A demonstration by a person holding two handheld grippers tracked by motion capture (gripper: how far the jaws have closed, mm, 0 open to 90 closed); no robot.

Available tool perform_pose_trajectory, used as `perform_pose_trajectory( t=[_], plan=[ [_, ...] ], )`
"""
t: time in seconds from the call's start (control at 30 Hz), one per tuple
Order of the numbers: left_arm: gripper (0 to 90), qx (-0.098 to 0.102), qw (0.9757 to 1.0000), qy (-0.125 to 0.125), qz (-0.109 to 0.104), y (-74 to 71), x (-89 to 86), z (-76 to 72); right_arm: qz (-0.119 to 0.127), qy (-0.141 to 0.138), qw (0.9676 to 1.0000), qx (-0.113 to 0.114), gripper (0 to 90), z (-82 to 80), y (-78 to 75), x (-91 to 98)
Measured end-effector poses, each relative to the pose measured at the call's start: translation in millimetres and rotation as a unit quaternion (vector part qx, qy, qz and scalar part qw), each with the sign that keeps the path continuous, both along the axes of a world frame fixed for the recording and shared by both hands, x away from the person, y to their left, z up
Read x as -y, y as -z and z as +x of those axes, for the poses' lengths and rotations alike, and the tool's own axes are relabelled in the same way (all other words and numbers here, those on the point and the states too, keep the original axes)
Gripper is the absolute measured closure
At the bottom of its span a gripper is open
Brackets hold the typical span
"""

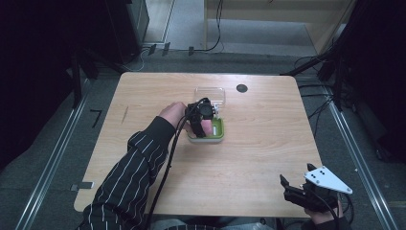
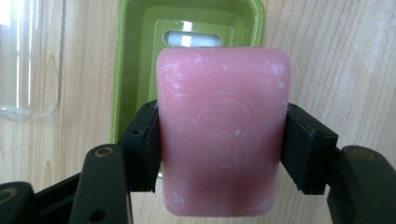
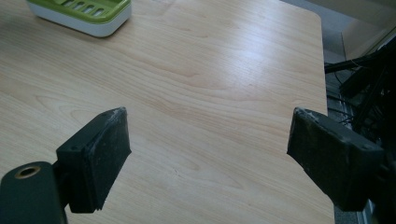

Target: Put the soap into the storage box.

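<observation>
My left gripper (image 2: pixel 219 149) is shut on a pink soap bar (image 2: pixel 223 130), held just above a green soap dish (image 2: pixel 135 56) with a white insert. In the high view the left gripper (image 1: pixel 203 122) hovers over the same green dish (image 1: pixel 218 134) near the table's middle, with a bit of the pink soap (image 1: pixel 207 127) showing beneath it. My right gripper (image 1: pixel 293 189) rests at the table's near right corner, and its jaws (image 3: pixel 205 158) stand wide open over bare wood with nothing between them.
A clear plastic lid (image 1: pixel 210 94) lies just behind the dish, also seen as a transparent piece (image 2: pixel 30 60) to its left. A dark round disc (image 1: pixel 242 88) sits farther back. The wooden table (image 1: pixel 268 143) ends close to the right gripper; cables lie on the floor beyond.
</observation>
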State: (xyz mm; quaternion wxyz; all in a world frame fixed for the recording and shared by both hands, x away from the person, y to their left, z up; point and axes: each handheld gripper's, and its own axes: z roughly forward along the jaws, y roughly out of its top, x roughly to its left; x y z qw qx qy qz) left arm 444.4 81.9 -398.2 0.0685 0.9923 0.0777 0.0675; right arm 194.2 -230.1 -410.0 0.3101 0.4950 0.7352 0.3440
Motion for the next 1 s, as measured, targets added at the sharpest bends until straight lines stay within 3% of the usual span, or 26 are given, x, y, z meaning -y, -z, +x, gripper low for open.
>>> perform_pose_trajectory(
  t=[0.17, 0.73, 1.0],
  plan=[
    [38.5, 0.008, 0.9999, 0.009, 0.005, 0.8, 0.4, 2.5, -0.001, 0.0, 1.0, -0.001, 13.5, -0.8, 0.1, 0.4],
    [38.6, 0.009, 0.9998, 0.018, 0.004, 5.5, 2.4, 9.1, -0.004, 0.008, 1.0, -0.001, 13.5, -4.5, 0.5, 2.1],
    [38.5, 0.009, 0.9996, 0.022, 0.014, 10.0, 6.0, 14.0, -0.005, 0.012, 0.9999, 0.0, 13.5, -7.0, 0.8, 4.4]
  ],
)
